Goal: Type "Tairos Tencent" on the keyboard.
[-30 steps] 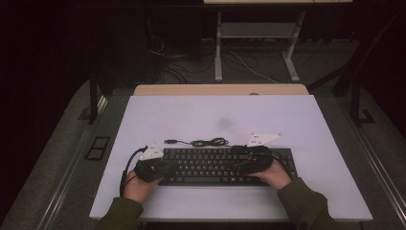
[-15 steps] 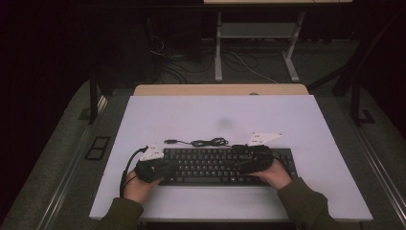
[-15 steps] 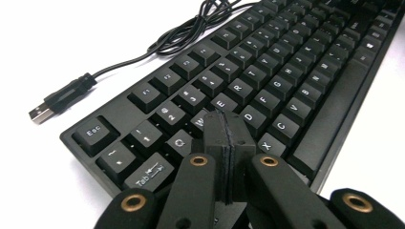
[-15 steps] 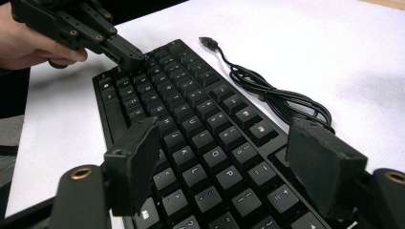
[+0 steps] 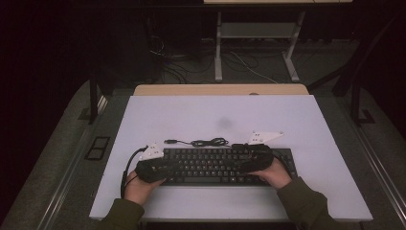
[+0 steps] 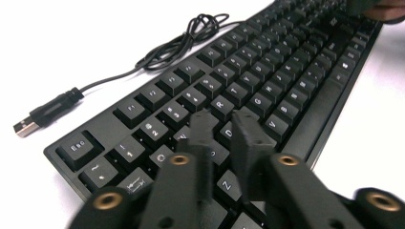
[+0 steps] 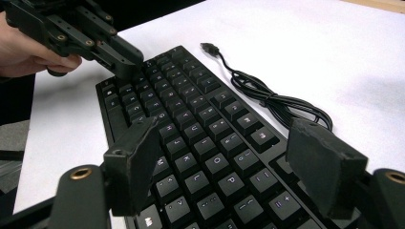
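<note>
A black keyboard (image 5: 210, 165) lies near the front of the white table (image 5: 220, 110). Its cable (image 5: 201, 142) is coiled behind it and ends in a loose USB plug (image 6: 28, 125). My left gripper (image 6: 222, 124) hovers low over the letter keys at the keyboard's left end (image 5: 165, 167). Its jaws have just been opening and stand a narrow gap apart with nothing between them. My right gripper (image 7: 224, 131) is over the right half of the keyboard (image 7: 191, 124), jaws wide open and empty. The left gripper (image 7: 126, 64) also appears in the right gripper view at the far end.
A wooden strip (image 5: 220, 89) runs along the table's far edge. Beyond it are metal desk legs (image 5: 218, 45) and floor cables (image 5: 167, 57) in the dark. Bare white tabletop lies behind and to both sides of the keyboard.
</note>
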A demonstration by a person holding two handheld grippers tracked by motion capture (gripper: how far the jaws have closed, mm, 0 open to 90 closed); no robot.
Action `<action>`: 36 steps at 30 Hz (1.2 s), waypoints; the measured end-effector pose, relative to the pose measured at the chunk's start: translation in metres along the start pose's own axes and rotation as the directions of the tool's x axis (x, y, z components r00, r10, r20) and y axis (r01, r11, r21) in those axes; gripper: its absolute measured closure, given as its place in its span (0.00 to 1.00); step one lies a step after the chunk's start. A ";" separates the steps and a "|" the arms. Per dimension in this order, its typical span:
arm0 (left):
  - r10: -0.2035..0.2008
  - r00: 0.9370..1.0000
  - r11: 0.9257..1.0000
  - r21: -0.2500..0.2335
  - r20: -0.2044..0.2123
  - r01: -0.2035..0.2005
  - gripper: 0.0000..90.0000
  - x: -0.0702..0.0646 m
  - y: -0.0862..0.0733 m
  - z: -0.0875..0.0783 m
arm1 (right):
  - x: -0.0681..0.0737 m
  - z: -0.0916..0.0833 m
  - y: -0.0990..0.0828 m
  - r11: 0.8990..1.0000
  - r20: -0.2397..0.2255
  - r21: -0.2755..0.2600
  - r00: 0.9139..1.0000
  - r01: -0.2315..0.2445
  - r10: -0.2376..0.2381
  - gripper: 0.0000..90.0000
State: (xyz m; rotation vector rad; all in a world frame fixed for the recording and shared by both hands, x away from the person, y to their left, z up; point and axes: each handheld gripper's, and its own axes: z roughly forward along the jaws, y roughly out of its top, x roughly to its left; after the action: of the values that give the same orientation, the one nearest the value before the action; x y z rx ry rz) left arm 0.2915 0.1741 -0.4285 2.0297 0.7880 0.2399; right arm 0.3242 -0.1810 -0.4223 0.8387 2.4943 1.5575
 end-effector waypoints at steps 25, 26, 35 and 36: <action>-0.036 0.999 0.998 -0.054 -0.019 0.035 0.24 -0.007 0.008 0.002 | -0.003 0.011 0.016 1.000 -0.015 0.024 1.000 -0.012 0.012 0.42; -0.037 0.999 0.998 -0.054 -0.022 0.036 0.23 -0.007 0.008 0.002 | -0.003 0.012 0.016 1.000 -0.012 0.025 1.000 -0.018 0.018 0.43; -0.018 0.999 0.999 -0.050 -0.035 0.016 0.15 -0.011 0.010 0.006 | -0.003 0.020 0.018 0.999 -0.025 0.048 1.000 -0.009 0.010 0.55; -0.014 0.999 0.999 -0.050 -0.038 0.012 0.13 -0.011 0.010 0.007 | -0.003 0.021 0.018 0.999 -0.026 0.054 1.000 -0.008 0.010 0.58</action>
State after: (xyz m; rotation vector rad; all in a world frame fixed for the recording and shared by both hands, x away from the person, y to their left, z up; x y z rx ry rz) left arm 0.2904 0.1588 -0.4223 1.9783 0.8108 0.2889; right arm 0.3411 -0.1593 -0.4172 0.8433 2.5644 1.5204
